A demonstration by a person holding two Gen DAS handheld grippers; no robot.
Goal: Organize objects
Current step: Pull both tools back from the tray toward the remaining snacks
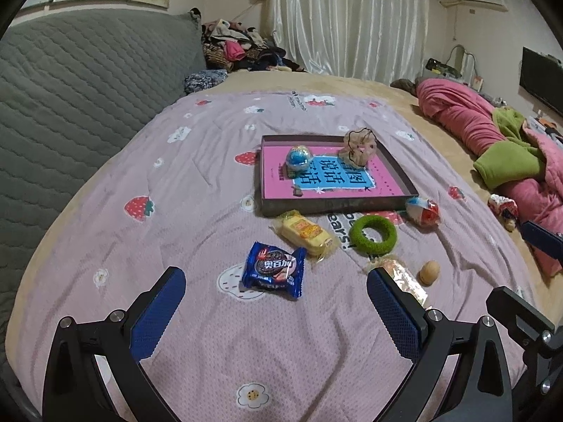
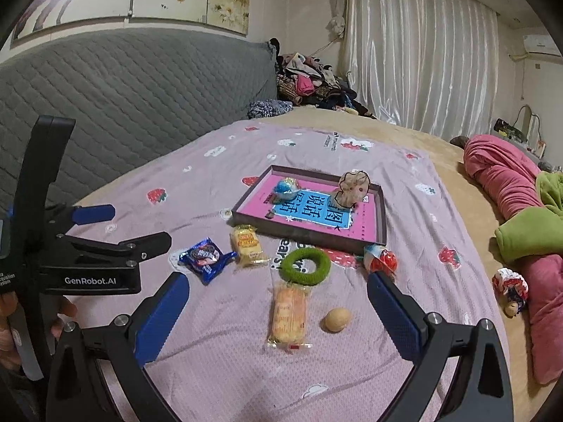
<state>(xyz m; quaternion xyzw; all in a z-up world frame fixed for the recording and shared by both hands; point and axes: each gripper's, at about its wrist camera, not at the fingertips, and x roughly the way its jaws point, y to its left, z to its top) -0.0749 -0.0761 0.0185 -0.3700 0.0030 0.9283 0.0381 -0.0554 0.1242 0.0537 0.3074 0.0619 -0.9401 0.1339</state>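
Near green ring (image 2: 305,266), wafer pack (image 2: 289,316) lengthwise toward tray (image 2: 381,218).

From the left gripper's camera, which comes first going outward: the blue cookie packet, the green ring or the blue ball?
From the left gripper:
1. Blue cookie packet, right between the fingers.
2. Green ring, farther out, to the right.
3. Blue ball, farthest, inside the tray.

A lilac bedspread (image 1: 197,183) printed with red strawberries and white flowers carries a dark shallow tray (image 1: 334,207) lined pink and blue, a fuzzy green ring (image 1: 373,235), and a blue foil biscuit packet (image 1: 273,270).
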